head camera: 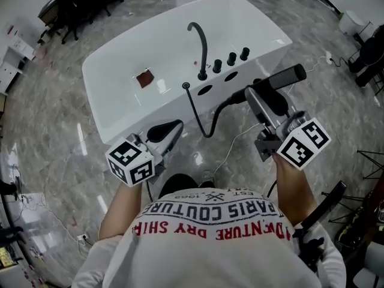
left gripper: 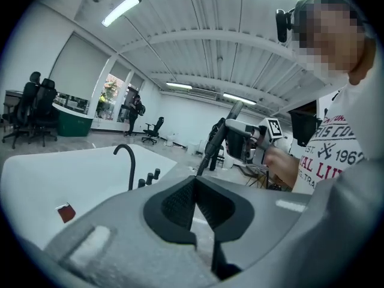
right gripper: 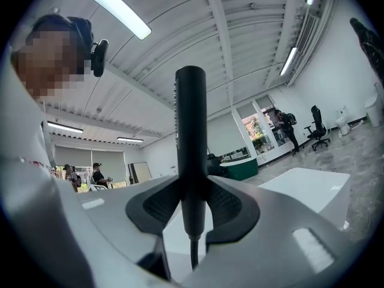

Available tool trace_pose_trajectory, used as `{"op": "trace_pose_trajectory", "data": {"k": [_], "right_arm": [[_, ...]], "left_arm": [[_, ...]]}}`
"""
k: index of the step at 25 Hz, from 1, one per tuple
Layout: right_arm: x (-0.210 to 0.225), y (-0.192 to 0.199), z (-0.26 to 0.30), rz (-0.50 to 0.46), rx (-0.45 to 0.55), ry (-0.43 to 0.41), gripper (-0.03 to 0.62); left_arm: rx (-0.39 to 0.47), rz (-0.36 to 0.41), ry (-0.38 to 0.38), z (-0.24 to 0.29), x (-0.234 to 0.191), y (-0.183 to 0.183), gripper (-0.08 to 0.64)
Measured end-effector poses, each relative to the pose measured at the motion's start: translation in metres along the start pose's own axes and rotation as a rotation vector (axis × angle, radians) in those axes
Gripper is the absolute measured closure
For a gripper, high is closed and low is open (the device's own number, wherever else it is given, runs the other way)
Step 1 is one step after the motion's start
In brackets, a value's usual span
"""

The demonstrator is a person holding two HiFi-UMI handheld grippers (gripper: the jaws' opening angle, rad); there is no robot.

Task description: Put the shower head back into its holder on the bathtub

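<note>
The black stick-shaped shower head (head camera: pixel 282 78) is held up in front of the white bathtub (head camera: pixel 120 107), and my right gripper (head camera: pixel 259 93) is shut on its handle. Its black hose (head camera: pixel 207 131) loops down from the tub's deck and up to the handle. In the right gripper view the shower head (right gripper: pixel 191 131) stands upright between the pads of the right gripper (right gripper: pixel 192 206). Two dark holder openings (head camera: pixel 205 90) lie on the deck beside the curved black faucet (head camera: pixel 201 47) and three knobs (head camera: pixel 231 59). My left gripper (head camera: pixel 174 128) is shut and empty, near the tub's front wall. From the left gripper (left gripper: pixel 195 200) the faucet (left gripper: pixel 127 161) shows.
A small red object (head camera: pixel 144 78) lies in the tub's basin. Cables (head camera: pixel 234 146) trail over the marble floor below the tub. Office chairs (head camera: pixel 72 8) stand at the far left and dark stands (head camera: pixel 372 161) at the right. People stand far off in the room (left gripper: pixel 137 110).
</note>
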State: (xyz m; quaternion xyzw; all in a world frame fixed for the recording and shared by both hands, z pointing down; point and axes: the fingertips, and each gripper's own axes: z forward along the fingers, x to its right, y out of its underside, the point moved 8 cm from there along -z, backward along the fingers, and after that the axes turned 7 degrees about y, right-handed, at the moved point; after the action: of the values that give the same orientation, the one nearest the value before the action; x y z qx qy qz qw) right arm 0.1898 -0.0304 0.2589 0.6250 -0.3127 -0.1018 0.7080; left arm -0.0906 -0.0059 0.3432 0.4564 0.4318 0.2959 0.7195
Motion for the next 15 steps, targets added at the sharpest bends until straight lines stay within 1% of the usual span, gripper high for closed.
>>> {"op": "trace_pose_trajectory", "data": {"k": [3,8,9,10,12,13,15], "right_arm": [[0.011,-0.001,0.009,0.004,-0.002,0.005,0.457],[0.03,-0.007,0.026,0.006,0.005,0.033,0.457],[0.034,-0.012,0.03,0.006,0.006,0.036,0.457],[0.037,-0.016,0.035,0.006,0.007,0.041,0.457],[0.042,-0.023,0.039,0.013,0.005,0.057,0.457],[0.044,-0.024,0.04,0.021,0.005,0.066,0.457],[0.049,-0.027,0.043,0.04,0.005,0.08,0.457]], "left_arm": [[-0.014,-0.01,0.086,0.012,-0.005,0.008,0.555],[-0.065,0.006,0.158,0.039,-0.026,0.018,0.554],[-0.078,0.008,0.177,0.048,-0.031,0.018,0.529],[-0.093,0.009,0.197,0.058,-0.035,0.018,0.472],[-0.134,0.021,0.228,0.075,-0.042,0.023,0.446],[-0.162,0.034,0.233,0.083,-0.046,0.029,0.443],[-0.231,0.056,0.236,0.099,-0.055,0.045,0.409]]}}
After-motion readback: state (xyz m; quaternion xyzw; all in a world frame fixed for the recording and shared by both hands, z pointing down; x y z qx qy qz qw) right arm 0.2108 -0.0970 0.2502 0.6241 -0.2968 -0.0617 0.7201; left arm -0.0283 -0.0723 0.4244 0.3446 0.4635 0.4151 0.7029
